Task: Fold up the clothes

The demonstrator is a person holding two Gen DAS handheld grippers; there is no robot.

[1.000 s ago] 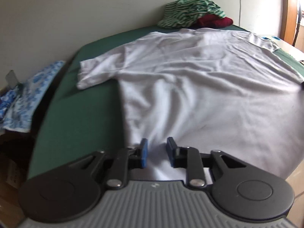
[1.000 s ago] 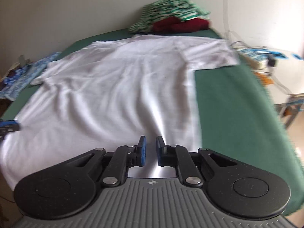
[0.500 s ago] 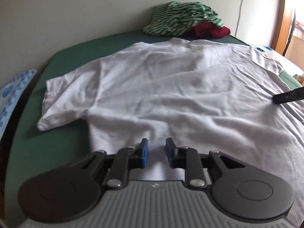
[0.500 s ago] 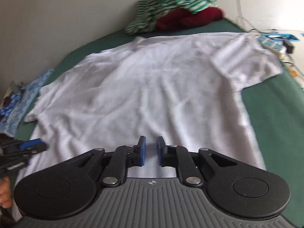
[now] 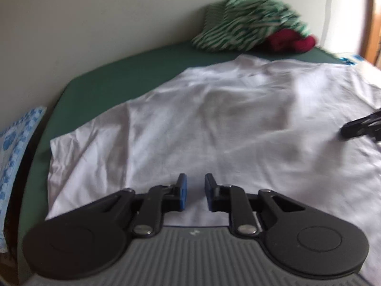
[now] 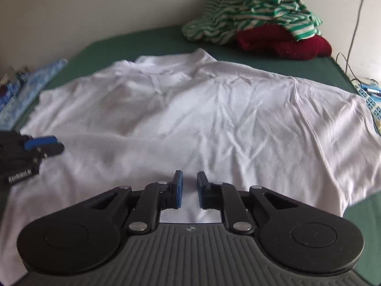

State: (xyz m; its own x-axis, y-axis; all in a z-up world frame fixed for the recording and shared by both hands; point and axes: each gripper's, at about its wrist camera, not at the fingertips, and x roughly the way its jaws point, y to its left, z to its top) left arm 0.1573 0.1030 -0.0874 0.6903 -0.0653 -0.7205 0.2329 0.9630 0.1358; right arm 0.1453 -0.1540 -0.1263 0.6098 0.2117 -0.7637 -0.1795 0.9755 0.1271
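A white T-shirt [image 5: 226,124] lies spread flat on the green table [image 5: 100,83], collar toward the far wall; it also shows in the right wrist view [image 6: 202,119]. My left gripper [image 5: 195,191] is open and empty, hovering over the shirt near its left sleeve [image 5: 81,147]. My right gripper [image 6: 188,189] is open and empty, over the shirt's lower middle. The left gripper shows at the left edge of the right wrist view [image 6: 35,147], and the right gripper's tip at the right edge of the left wrist view [image 5: 359,126].
A green-and-white striped garment [image 6: 252,7] lies on a dark red one [image 6: 285,40] at the table's far right corner. Blue patterned cloth [image 5: 14,152] lies off the table's left edge. Cables and a blue-white item [image 6: 366,90] lie beyond the right edge.
Both grippers have moved forward from the shirt's hem toward its middle, staying open. The left one swung right, the right one swung left. The shirt has not moved.
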